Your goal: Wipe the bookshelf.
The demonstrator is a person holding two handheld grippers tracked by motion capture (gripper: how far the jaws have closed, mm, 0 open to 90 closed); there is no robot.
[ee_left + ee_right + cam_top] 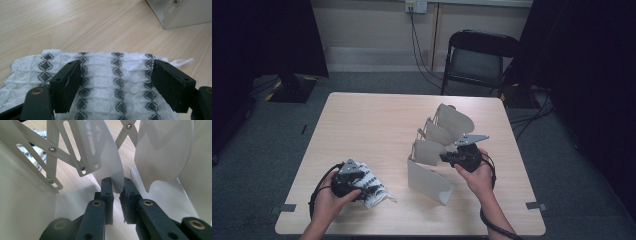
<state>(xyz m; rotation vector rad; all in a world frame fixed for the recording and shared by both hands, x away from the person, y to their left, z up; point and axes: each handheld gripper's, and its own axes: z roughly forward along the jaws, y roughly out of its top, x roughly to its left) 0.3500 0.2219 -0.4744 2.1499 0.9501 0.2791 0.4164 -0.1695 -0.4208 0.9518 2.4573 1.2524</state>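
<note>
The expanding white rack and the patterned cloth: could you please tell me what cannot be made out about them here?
- Cloth, left gripper view: near part cut off by the bottom edge; high view: left gripper covers much.
- Rack, right gripper view: panels cut off by the edges.

Table (372,125): pale wood-grain top, smooth, matt.
Cloth (105,82): white woven waffle textile, dark diamond bands, soft and rough, frayed thread.
Folding rack (160,152): thin white panels, probably painted metal, satin; riveted slotted struts.
Gripper pads (172,82): black matt plastic.
</note>
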